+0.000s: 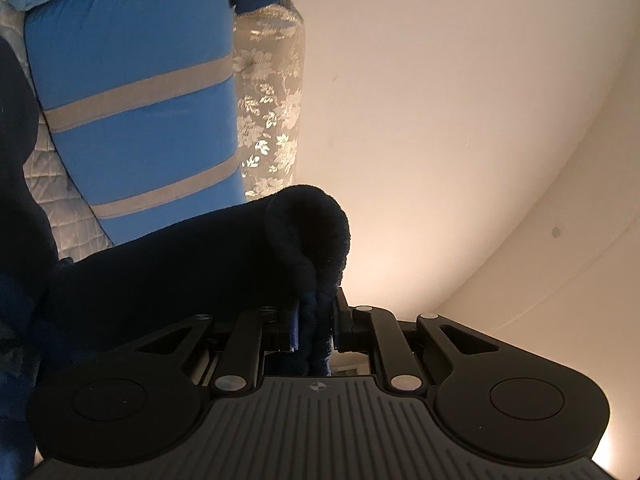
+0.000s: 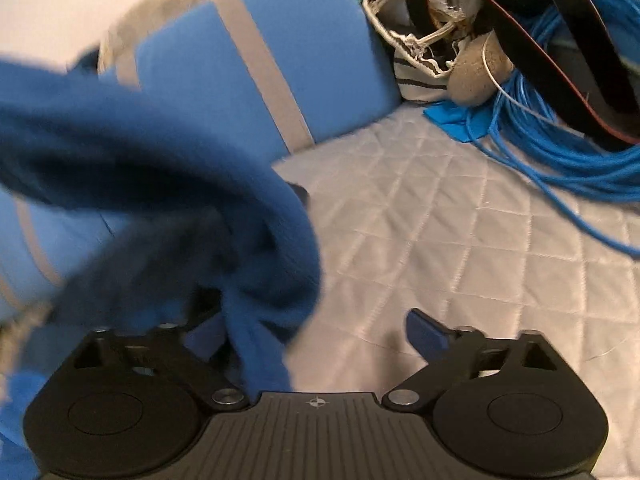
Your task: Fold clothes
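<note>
Here, dark blue fleece garment (image 1: 192,264) is pinched by one bunched edge in the left gripper (image 1: 314,326); its fingers (image 1: 295,330) stand narrow, closed onto the fabric, which loops up and trails away left. In the right wrist view the same garment (image 2: 168,184) is blurred, draped over the left side of the right gripper (image 2: 316,336). Right fingers (image 2: 426,334) stand wide; cloth lies between them against the left one, not pressed by both. Behind: light blue pillow with grey stripes (image 2: 260,60) on a quilted bed cover (image 2: 460,240). Coiled blue cable (image 2: 560,140) and a striped bag (image 2: 420,76) lie at far right.
</note>
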{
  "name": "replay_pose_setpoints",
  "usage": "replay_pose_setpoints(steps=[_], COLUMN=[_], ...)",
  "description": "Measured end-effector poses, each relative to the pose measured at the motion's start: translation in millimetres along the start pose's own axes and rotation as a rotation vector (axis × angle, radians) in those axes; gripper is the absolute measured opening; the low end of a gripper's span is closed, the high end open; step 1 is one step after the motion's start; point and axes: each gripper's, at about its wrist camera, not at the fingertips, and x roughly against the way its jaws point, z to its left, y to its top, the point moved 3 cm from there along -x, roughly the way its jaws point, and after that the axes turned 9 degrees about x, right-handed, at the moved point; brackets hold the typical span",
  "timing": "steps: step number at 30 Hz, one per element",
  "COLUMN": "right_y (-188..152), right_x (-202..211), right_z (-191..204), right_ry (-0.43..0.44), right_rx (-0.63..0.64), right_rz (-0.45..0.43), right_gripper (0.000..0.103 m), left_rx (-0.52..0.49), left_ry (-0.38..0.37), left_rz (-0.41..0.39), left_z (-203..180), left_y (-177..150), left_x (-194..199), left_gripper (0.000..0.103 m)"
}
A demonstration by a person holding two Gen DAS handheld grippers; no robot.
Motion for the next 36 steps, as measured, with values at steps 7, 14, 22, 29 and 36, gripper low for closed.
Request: replay_pose_setpoints(steps=[7,14,22,29,36], right_y=[-13.0,-22.4,-25.2,-22.5,-16.0], right_x=[7.6,13.7,10.5,10.9,4.8], right_z=[26.4,35.2,33.8,30.1,11.5], right_ry=[-0.126,-0.134,-0.121,-0.104,-0.069], right_rx=[0.332,0.486,0.509,0.492,0.392], right_rz=[0.001,-0.024,-0.040,-0.033,0.001], right_gripper=[0.057,0.038,0.038,0.040,0.054], left_rx=[-0.037,-0.129,-0.174,-0.314,-0.433], left_ry=[0.004,0.096,0.290,0.503,0.813], left_rz=[-0.019,-0.102,-0.130,-0.049,0.102], left_z=[-13.1,-16.7,18.5,64.1,130.7], left_y=[18.0,63.0,100.6,107.7,91.2], left_x=[19.9,66.7,143.3,206.2,227.3], left_gripper=[0.014,0.014,0.014,0.014,0.015])
